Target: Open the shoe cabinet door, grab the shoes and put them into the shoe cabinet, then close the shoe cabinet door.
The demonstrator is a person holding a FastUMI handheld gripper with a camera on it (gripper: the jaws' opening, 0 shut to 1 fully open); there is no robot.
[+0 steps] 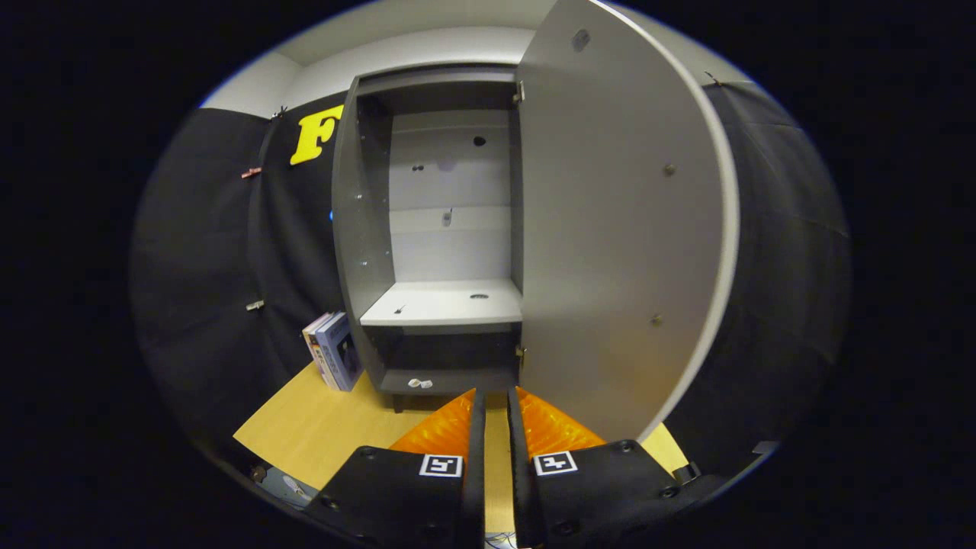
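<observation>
Ahead, cabinet door (618, 229) swung open; tool (492, 396) fingers near-closed, empty.

Matt, smooth grey board forms the shoe cabinet (358, 229) and its door (610, 229); the worktop (320, 427) looks like pale wood laminate.

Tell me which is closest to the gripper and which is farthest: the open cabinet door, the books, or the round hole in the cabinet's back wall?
Seen from the gripper, whose fingers are nearly together on nothing:
1. Open cabinet door, just ahead, to the right.
2. Books, leaning beside the cabinet's left wall.
3. Round hole, high in the back panel, deepest inside.
</observation>
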